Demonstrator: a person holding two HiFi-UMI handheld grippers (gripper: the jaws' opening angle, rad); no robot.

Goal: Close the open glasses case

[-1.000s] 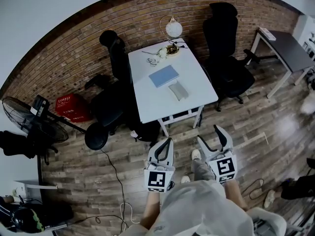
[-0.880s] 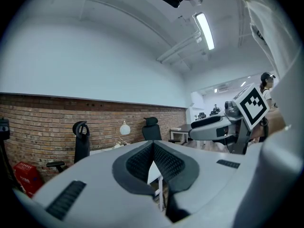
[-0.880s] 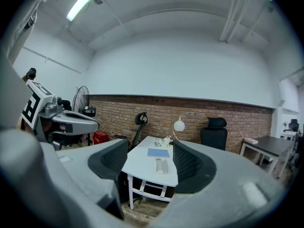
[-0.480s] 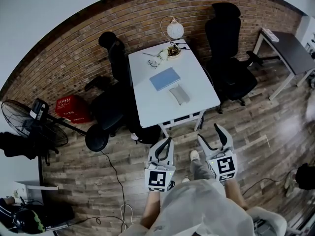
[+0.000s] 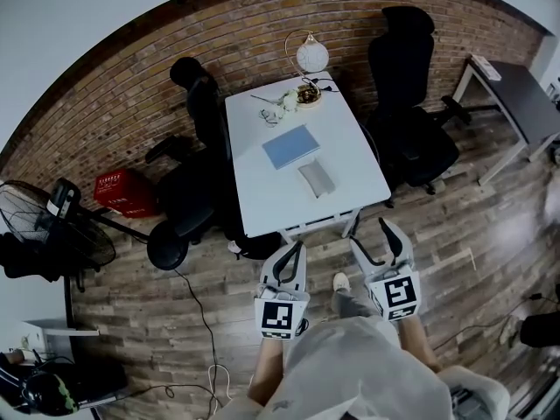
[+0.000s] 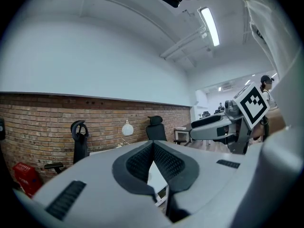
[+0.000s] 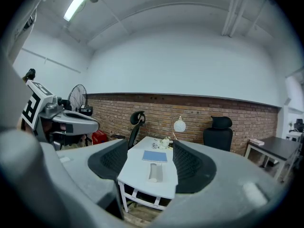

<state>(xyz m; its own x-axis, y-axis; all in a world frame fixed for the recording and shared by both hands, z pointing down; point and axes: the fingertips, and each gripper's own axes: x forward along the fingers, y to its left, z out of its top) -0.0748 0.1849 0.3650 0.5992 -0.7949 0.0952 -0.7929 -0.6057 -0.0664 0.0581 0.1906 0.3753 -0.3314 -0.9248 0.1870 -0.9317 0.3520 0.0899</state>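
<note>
The glasses case point(image 5: 316, 179), grey and oblong, lies on the white table point(image 5: 262, 199) toward its near right part; in the right gripper view the glasses case point(image 7: 153, 172) shows between the jaws, far off. Both grippers hang over the wooden floor in front of the table, well short of the case. My left gripper point(image 5: 296, 248) has its fingertips together and holds nothing; the left gripper point(image 6: 153, 144) shows only a thin sliver of table between its pads. My right gripper point(image 5: 371, 234) stands open and empty, as the right gripper point(image 7: 149, 148) view also shows.
A blue book point(image 5: 291, 146), small items point(image 5: 289, 101) and a globe lamp point(image 5: 311, 56) share the table. Black office chairs point(image 5: 197, 103) point(image 5: 407, 68) flank it. A red crate point(image 5: 121, 191), a fan point(image 5: 52, 234), a dark desk point(image 5: 516, 94) and a floor cable point(image 5: 203, 318) lie around.
The head view has drifted a little, so the table sits slightly more to the left. Both grippers keep the same pose and jaw state.
</note>
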